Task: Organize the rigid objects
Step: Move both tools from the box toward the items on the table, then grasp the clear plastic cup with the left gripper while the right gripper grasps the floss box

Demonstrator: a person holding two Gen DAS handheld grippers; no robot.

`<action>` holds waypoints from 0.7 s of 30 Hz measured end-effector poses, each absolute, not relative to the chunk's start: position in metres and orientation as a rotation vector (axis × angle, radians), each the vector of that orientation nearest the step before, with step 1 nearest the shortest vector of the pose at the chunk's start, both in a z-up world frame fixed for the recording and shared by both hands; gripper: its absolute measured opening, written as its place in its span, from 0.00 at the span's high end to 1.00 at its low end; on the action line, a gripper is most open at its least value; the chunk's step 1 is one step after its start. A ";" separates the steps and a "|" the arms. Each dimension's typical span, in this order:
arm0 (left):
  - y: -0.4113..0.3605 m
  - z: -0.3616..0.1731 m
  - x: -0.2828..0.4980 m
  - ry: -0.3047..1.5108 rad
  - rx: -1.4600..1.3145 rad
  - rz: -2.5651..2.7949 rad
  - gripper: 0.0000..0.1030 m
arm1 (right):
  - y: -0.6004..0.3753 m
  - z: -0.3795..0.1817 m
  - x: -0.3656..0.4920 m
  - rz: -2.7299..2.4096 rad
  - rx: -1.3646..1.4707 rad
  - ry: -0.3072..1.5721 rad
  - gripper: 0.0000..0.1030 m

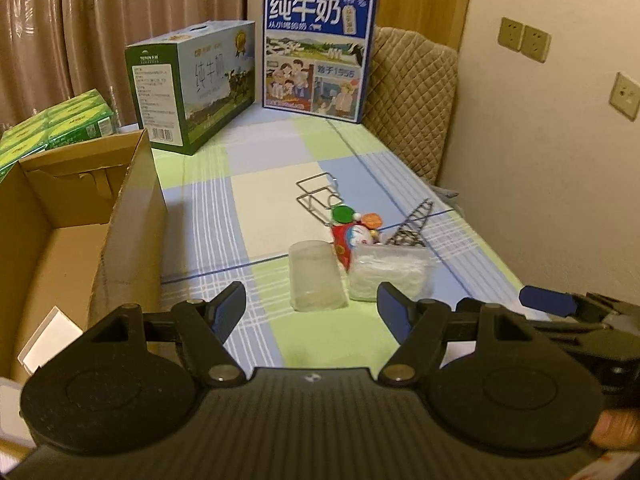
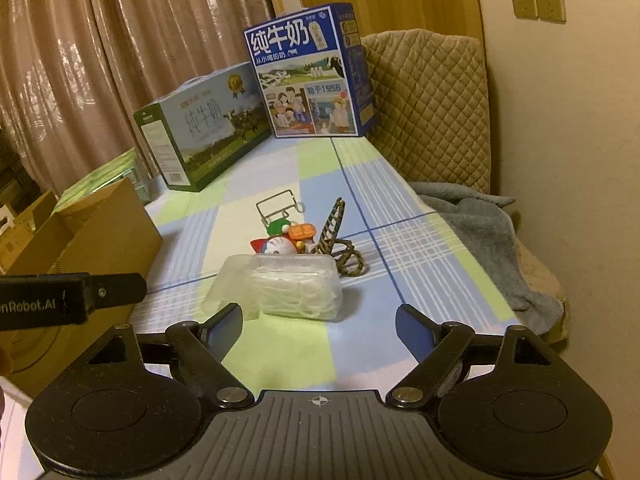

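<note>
Dim, warm yellow indoor light in both views; we cannot locate its source. We note soft sheen on the curtain [image 2: 120,72] folds and faint glints on the clear plastic box [image 2: 296,292]. Shadows are soft and short beneath objects on the checked cloth [image 1: 260,196]. Fisheye bending curves the wall [image 1: 560,160] and dark corners vignette. Detail is slightly soft and noisy throughout.

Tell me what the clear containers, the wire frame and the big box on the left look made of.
Clear containers: frosted translucent plastic, by the hazy see-through walls. Wire frame: thin bare metal rod, probably steel, with a dull grey sheen. Cardboard box: brown corrugated cardboard, matte, its top flaps open.
</note>
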State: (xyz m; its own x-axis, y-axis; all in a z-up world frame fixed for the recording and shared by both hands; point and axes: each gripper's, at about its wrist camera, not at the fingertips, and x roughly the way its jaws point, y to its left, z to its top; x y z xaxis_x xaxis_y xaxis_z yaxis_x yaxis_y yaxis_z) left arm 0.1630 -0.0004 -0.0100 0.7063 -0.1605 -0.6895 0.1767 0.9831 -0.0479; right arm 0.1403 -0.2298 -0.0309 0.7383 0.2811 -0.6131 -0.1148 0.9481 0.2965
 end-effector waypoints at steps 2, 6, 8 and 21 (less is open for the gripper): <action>-0.001 -0.017 0.174 0.775 0.028 -0.172 0.34 | -0.224 -0.039 0.149 0.220 0.247 0.711 0.21; -0.002 -0.026 0.193 0.788 0.038 -0.169 0.34 | -0.211 -0.051 0.165 0.223 0.236 0.715 0.20; -0.002 -0.028 0.202 0.790 0.045 -0.165 0.33 | -0.204 -0.057 0.172 0.220 0.220 0.703 0.20; 0.010 -0.033 0.233 0.792 0.045 -0.150 0.32 | -0.163 -0.087 0.212 0.158 0.137 0.689 0.06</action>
